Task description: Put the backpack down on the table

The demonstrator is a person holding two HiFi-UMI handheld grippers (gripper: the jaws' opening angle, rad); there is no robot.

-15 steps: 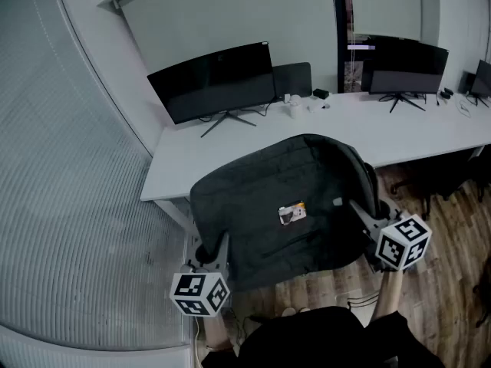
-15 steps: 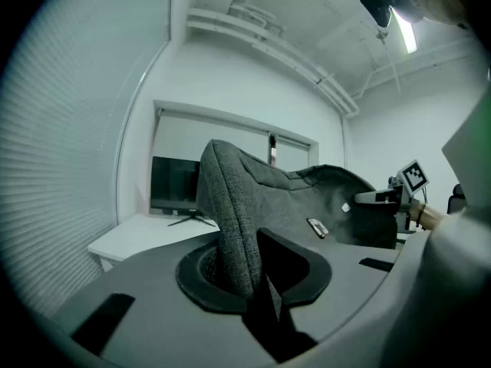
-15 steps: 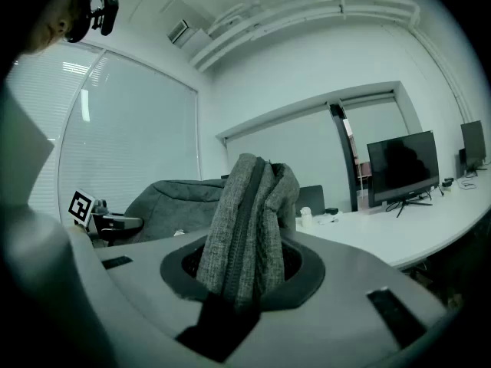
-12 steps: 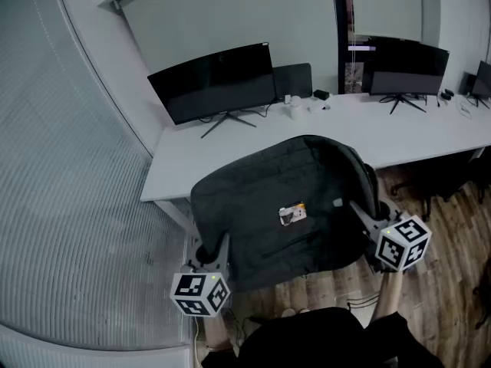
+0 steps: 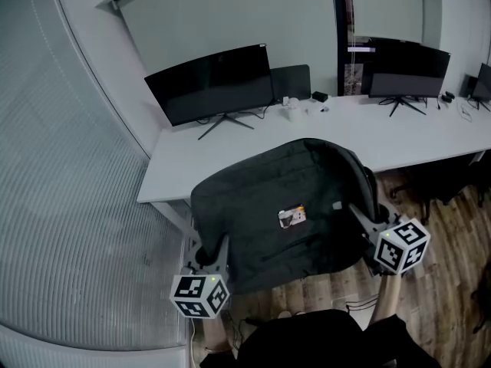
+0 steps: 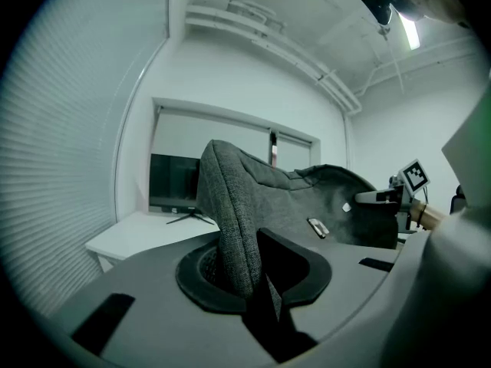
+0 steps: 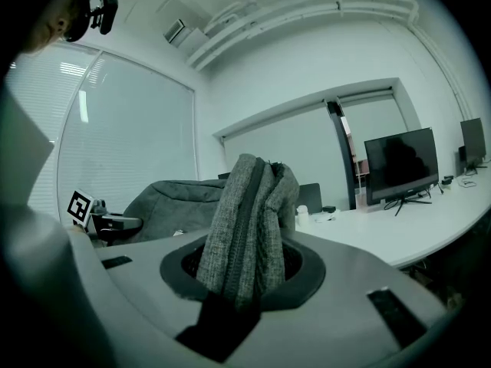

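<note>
Near the table (image 5: 430,133), backpack (image 5: 261,198) seems unmoved, left tool (image 5: 213,253) and right tool (image 5: 360,217) clamped.

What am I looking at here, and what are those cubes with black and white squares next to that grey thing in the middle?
There is no robot here. A person holds a pair of tongs in each hand, and the patterned cubes are parts of those tongs. The wide picture comes from a camera on the person's head, looking down. The other two come from cameras riding on the left tongs and the right tongs, each looking along its own jaws. Each pair is shut on an edge of the grey backpack, held up between them at the edge of the white table. On the table stand a curved monitor and a second monitor.
</note>
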